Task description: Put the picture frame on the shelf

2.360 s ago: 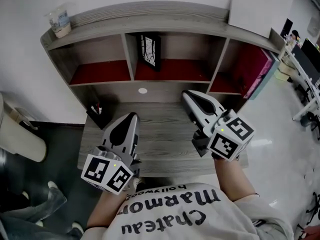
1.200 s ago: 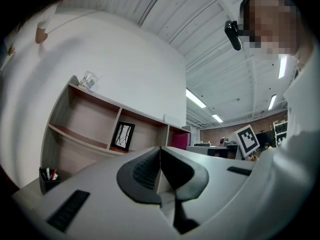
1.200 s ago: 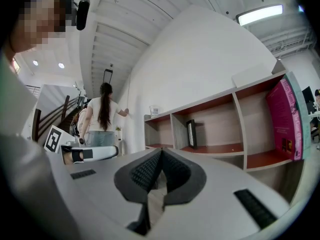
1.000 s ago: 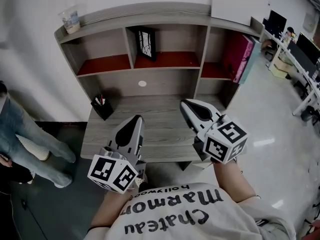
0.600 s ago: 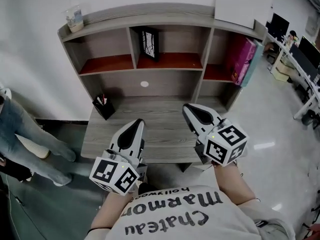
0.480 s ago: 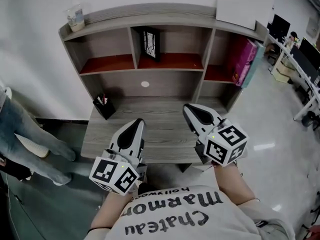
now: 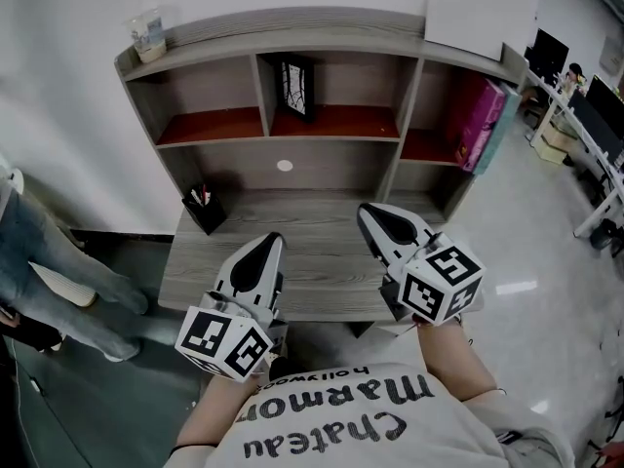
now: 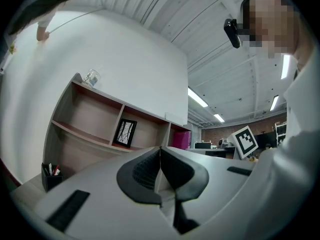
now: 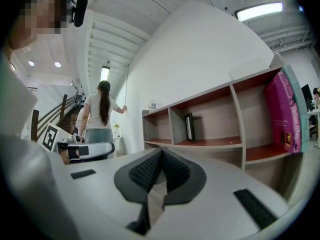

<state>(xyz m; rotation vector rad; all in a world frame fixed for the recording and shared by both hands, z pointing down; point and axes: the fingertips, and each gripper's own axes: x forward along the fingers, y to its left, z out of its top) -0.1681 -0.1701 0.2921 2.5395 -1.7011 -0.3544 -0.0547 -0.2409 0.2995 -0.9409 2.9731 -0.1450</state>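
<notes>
The black picture frame (image 7: 292, 87) stands upright in the middle compartment of the wooden shelf (image 7: 322, 37), against that compartment's left wall. It also shows in the left gripper view, picture frame (image 8: 125, 132), and in the right gripper view, picture frame (image 9: 189, 127). My left gripper (image 7: 266, 241) hovers over the desk's near part, shut and empty. My right gripper (image 7: 372, 212) is held over the desk's right part, also shut with nothing in it. Both grippers are well short of the shelf.
A black pen holder (image 7: 202, 209) sits at the desk's left back. A pink book (image 7: 481, 110) leans in the right compartment. A plastic cup (image 7: 146, 35) stands on the shelf top, with a white board (image 7: 466, 18) at its right end. A person's legs (image 7: 39, 252) are at the left.
The head view has shifted slightly, so the shelf sits a little further right and lower. The person at the left has moved toward the frame's edge. Both grippers hold their places.
</notes>
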